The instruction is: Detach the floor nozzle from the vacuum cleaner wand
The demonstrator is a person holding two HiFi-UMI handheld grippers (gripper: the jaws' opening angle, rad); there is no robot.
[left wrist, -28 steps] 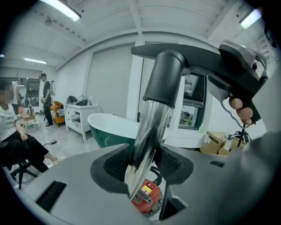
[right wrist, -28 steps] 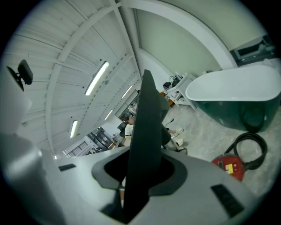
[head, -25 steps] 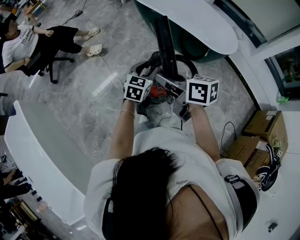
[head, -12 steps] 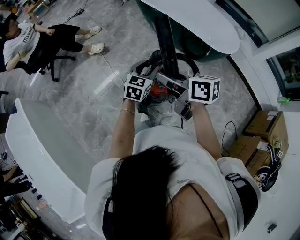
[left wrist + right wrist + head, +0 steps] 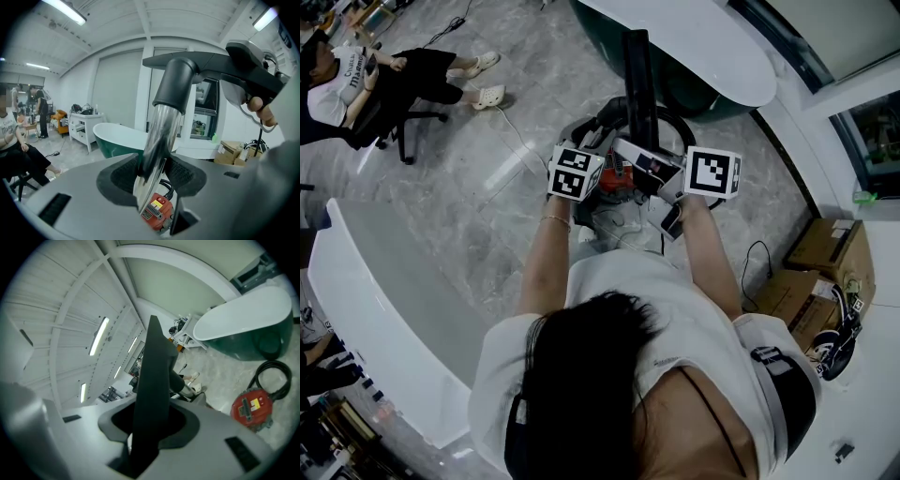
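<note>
Left hand-held gripper (image 5: 151, 183) clamps wand (image 5: 161, 126); right hand-held gripper (image 5: 147, 430), seemingly, nozzle (image 5: 154, 366).

Floor nozzle (image 5: 637, 84) and bathtub (image 5: 694, 47) block ahead; left floor (image 5: 487, 187) lies open.

Left hand-held gripper (image 5: 607, 171) and right hand-held gripper (image 5: 649, 165) meeting at black floor nozzle (image 5: 637, 75), red vacuum cleaner (image 5: 619, 190) below, marble floor (image 5: 478, 197)

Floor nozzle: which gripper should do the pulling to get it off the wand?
Right. The right gripper is shut on the black floor nozzle, so it can probably pull that off, while the left gripper clamps the chrome wand below it and can brace.
</note>
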